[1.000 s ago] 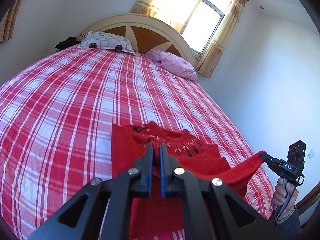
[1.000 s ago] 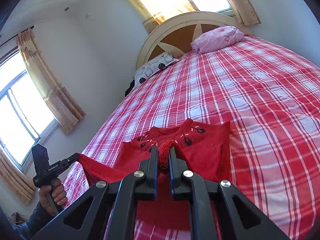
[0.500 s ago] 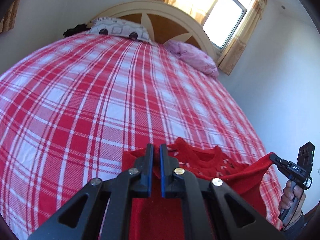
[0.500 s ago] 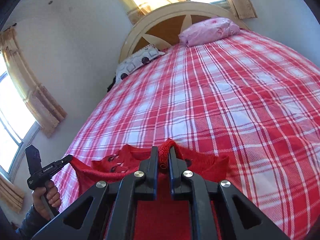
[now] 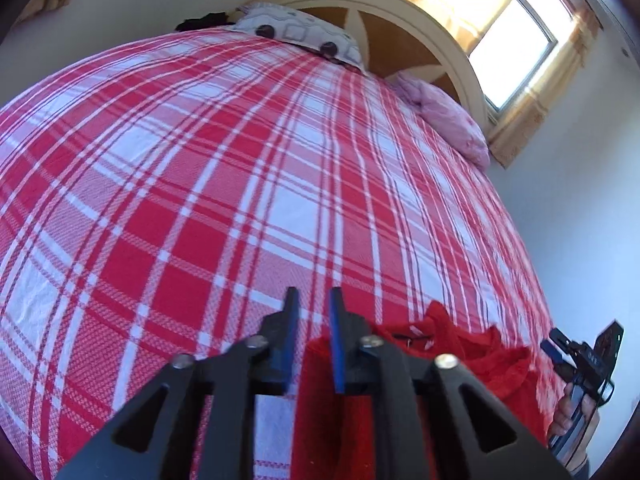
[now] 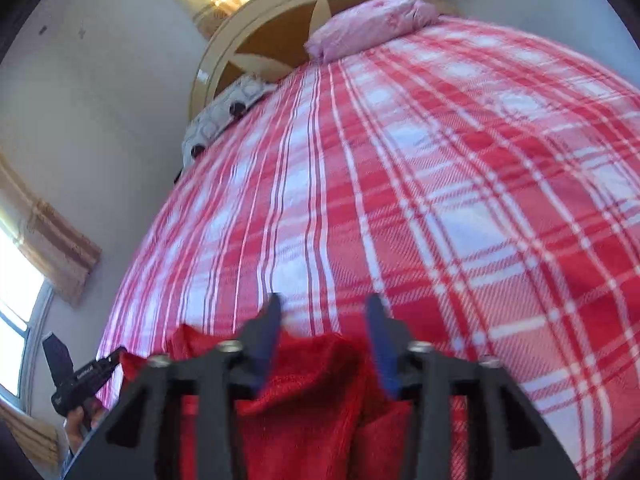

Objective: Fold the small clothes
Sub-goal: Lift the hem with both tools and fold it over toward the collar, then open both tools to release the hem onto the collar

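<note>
- Red knit fabric — a small sweater (image 5: 472, 344) — lies bunched on the bed (image 5: 200, 184), at the end far from the headboard (image 5: 400, 12).
- The bed carries a red-and-white plaid cover; a grey patterned pillow (image 5: 296, 32) and a pink pillow (image 5: 444, 120) rest against the headboard.
- The left gripper (image 5: 314, 300) is opening, its blue-padded jaws narrowly apart. The sweater's edge lies low between the jaws beside the right pad, but the pads do not press on it.
- The right gripper (image 6: 324, 308) is opening too — its jaws stand wider, and red cloth sits heaped between their bases without being pinched.
- From the left wrist view, a hand (image 5: 572, 416) holds the right gripper just past the sweater's far side.
- Both grippers point toward the headboard, tilted down at the cover.
- A curtained window (image 5: 512, 40) glows beside the headboard.
</note>
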A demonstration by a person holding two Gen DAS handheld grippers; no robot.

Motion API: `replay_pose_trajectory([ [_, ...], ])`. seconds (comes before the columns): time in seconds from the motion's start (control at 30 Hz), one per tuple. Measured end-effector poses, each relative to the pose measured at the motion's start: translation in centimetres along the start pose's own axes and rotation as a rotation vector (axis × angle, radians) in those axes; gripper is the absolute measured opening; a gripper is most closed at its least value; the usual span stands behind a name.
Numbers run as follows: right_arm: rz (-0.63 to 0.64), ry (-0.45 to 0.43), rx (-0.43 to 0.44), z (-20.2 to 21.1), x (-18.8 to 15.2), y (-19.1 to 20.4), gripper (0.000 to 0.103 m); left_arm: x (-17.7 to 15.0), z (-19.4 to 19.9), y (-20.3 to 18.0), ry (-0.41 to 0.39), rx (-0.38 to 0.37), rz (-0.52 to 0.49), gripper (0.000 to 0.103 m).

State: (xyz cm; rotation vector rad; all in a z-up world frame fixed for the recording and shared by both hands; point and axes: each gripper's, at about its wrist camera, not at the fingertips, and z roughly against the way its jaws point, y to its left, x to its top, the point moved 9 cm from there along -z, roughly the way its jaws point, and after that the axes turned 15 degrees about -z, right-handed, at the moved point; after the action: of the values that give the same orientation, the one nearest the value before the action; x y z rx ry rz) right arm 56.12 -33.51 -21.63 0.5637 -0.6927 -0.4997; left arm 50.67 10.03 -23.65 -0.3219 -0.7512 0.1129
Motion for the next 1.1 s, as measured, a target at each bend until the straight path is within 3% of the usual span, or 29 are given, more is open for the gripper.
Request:
replay_pose_trajectory([
  [0.03,0.015,-0.012,-0.006,0.5,0.0,0.3,0.056,-0.2,0.4,0.2,-0.008,-0.001,0.01,0.04],
  [0.1,0.075,-0.013,-0.026,1.4,-1.1,1.1,0.056,-0.9,1.4,-0.1,-0.012,0.003,-0.002,0.048],
  [0.17,0.154,0.006,-0.033,2.0,-2.9,2.3,0.056,-1.6,2.3,-1.1,-0.019,0.008,-0.048,0.048],
  [0.3,0.307,0.095,-0.047,2.6,-8.4,4.4,0.056,-3.2,3.7,-3.2,-0.03,0.027,-0.132,0.061],
  [0.37,0.374,0.147,-0.052,2.7,-11.1,4.9,0.056,-4.0,4.1,-4.1,-0.026,0.028,-0.172,0.061],
  [0.47,0.431,0.192,-0.087,2.2,-13.3,4.2,0.056,-5.0,3.7,-5.5,-0.01,0.07,-0.27,0.069],
  [0.57,0.413,0.2,-0.238,0.5,-13.0,0.8,0.056,-5.8,1.1,-6.0,0.077,0.167,-0.386,0.075],
  [0.63,0.357,0.189,-0.225,0.3,-12.2,-0.6,0.056,-6.0,-0.6,-5.4,0.113,0.25,-0.434,0.075],
  [0.7,0.337,0.18,-0.227,0.7,-11.9,-1.1,0.056,-6.0,-1.1,-4.8,0.15,0.251,-0.409,0.077],
  [0.9,0.367,0.158,-0.242,2.9,-12.6,-1.6,0.056,-6.6,4.4,-5.2,0.061,0.231,-0.376,0.078],
  [1.0,0.297,0.128,-0.154,4.9,-11.7,-1.3,0.056,-8.0,6.9,-5.1,0.024,0.223,-0.372,0.086],
  [1.1,0.247,0.064,-0.183,6.1,-9.6,-2.1,0.056,-8.9,7.8,-4.6,-0.003,0.244,-0.4,0.087],
])
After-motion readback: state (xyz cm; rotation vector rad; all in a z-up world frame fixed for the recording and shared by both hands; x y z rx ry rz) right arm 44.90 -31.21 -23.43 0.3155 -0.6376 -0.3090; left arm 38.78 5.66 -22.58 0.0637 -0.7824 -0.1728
